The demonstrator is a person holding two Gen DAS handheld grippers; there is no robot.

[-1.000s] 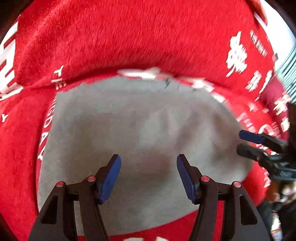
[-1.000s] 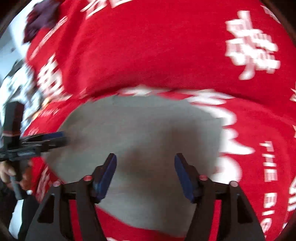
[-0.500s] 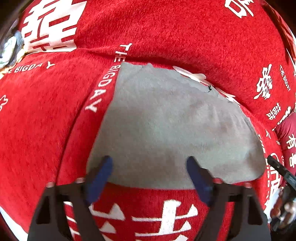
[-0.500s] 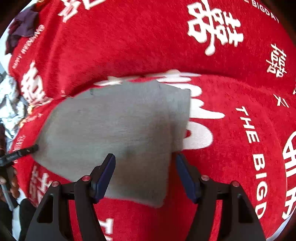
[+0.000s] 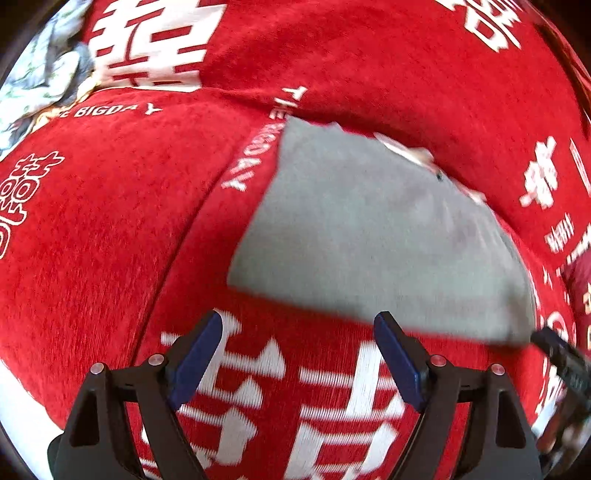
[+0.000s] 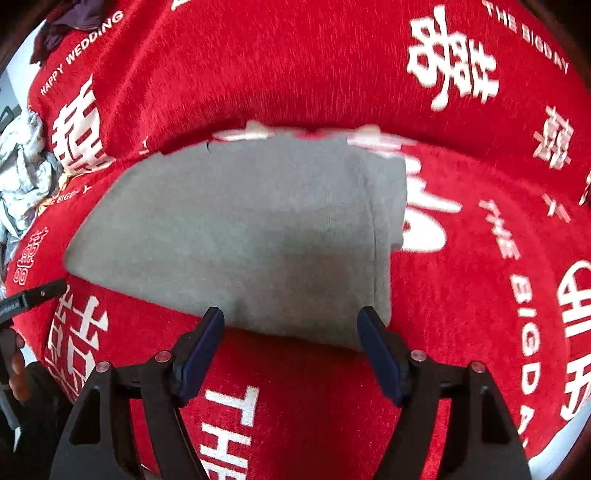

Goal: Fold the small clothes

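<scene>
A folded grey garment (image 5: 369, 229) lies flat on a red blanket (image 5: 110, 221) printed with white characters. In the left wrist view my left gripper (image 5: 295, 347) stands open over the blanket, just short of the garment's near edge, with nothing between its fingers. My right gripper (image 5: 561, 358) shows at the right rim there. In the right wrist view the grey garment (image 6: 258, 229) fills the middle. My right gripper (image 6: 291, 332) hovers at its near right corner with its jaws opening; the garment's edge lies between the fingers, not pinched. The left gripper (image 6: 33, 295) pokes in at the left.
A crumpled pale patterned cloth (image 5: 37, 74) lies at the blanket's far left, also seen as a pale heap (image 6: 22, 166). A dark purple garment (image 6: 70, 18) sits at the far corner. A dark red garment (image 5: 580, 280) lies at the right. A hand (image 6: 14, 369) holds the left gripper.
Both grippers have drawn back from above the grey garment to its near edge. The left one slid left and rolled, and its jaws spread wider. The right jaws widened slightly.
</scene>
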